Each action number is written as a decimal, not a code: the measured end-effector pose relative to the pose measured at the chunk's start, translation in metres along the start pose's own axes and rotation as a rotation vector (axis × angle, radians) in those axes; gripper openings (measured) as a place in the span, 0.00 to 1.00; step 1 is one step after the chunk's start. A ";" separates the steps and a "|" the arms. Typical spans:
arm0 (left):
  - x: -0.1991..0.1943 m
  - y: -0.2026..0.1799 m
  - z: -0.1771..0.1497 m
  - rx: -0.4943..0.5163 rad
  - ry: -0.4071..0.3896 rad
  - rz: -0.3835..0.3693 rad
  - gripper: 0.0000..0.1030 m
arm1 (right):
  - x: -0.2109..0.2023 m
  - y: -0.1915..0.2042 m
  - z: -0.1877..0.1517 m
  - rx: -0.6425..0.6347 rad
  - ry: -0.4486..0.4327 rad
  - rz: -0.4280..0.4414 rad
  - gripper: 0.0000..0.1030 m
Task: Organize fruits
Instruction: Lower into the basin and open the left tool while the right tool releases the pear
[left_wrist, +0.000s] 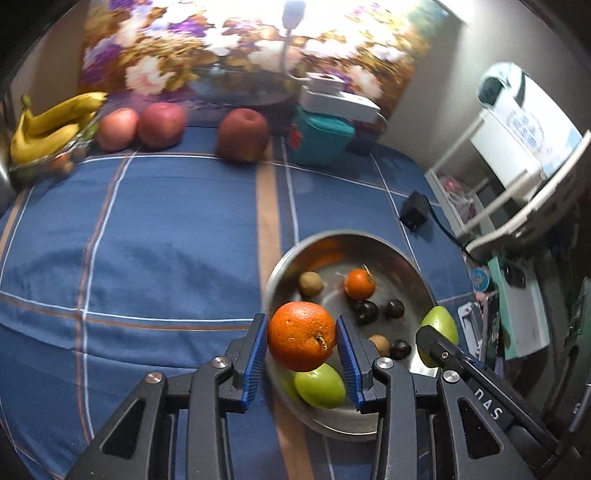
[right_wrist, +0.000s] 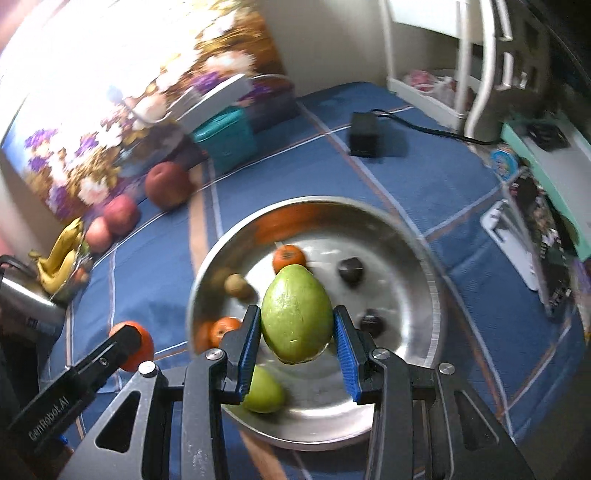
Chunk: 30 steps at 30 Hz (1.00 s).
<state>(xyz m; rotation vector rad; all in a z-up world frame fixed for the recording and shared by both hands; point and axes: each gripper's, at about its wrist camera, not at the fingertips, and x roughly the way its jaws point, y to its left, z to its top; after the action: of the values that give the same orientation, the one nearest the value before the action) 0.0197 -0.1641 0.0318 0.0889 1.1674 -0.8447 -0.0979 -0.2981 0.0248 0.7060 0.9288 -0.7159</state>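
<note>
My left gripper is shut on a large orange, held above the near rim of a steel bowl. My right gripper is shut on a green mango above the same bowl. In the bowl lie another green mango, a small orange, a kiwi and several dark plums. The right gripper's finger and its mango show at the bowl's right edge in the left wrist view. In the right wrist view the left gripper's finger hides part of its orange.
The bowl sits on a blue plaid cloth. At the far edge stand three red apples, bananas over a glass dish, and a teal box. A black power adapter with cord lies right of centre. White shelving stands right.
</note>
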 end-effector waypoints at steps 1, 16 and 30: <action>0.002 -0.004 0.000 0.007 0.001 0.000 0.39 | -0.003 -0.005 0.000 0.003 -0.005 -0.009 0.39; 0.019 -0.029 -0.004 0.056 0.013 0.016 0.39 | 0.000 -0.024 -0.010 -0.007 0.026 -0.022 0.40; 0.051 -0.040 -0.010 0.075 0.080 0.021 0.39 | 0.021 -0.020 -0.019 -0.048 0.109 -0.048 0.40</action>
<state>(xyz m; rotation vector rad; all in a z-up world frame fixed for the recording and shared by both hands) -0.0057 -0.2146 -0.0010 0.1980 1.2073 -0.8728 -0.1140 -0.2998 -0.0059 0.6871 1.0625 -0.7003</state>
